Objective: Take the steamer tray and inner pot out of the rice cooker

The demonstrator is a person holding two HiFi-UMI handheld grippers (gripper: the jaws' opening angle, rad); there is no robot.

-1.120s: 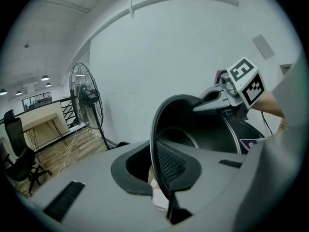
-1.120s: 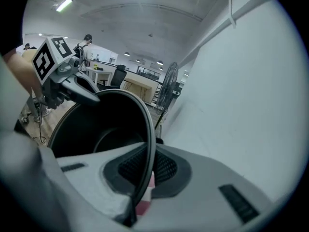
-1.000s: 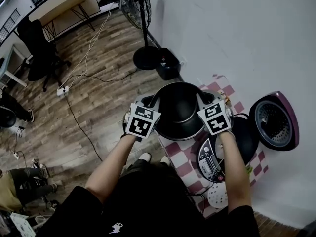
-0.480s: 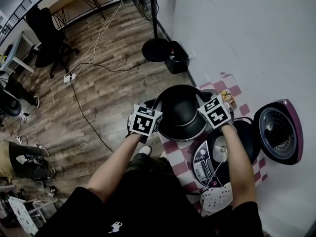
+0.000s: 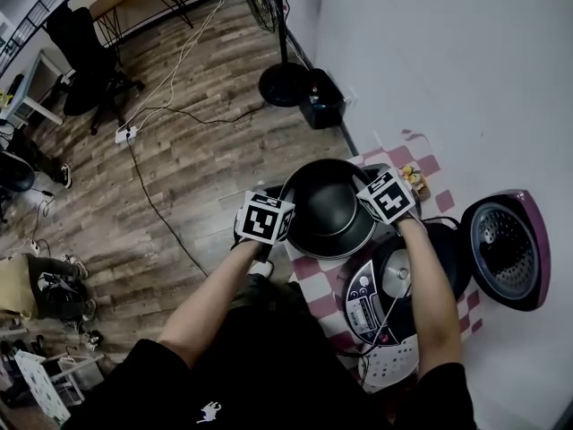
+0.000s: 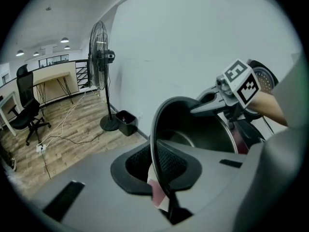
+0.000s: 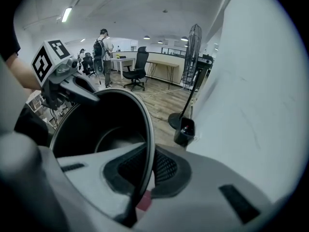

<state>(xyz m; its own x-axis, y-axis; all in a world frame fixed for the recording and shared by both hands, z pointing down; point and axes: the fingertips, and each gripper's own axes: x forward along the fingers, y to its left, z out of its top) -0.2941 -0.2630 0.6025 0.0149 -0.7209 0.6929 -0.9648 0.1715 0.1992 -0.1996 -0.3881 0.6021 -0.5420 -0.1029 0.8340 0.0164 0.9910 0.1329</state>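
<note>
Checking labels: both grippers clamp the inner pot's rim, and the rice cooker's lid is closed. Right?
No: the head view shows the rice cooker lid open. The left gripper and right gripper do clamp the rim of the inner pot.

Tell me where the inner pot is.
Head view centre: the inner pot, rim clamped by left gripper and right gripper, left of the rice cooker.

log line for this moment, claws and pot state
left claw: shut on inner pot rim | right claw: shut on opposite rim | pot: out of rice cooker | lid: open
</note>
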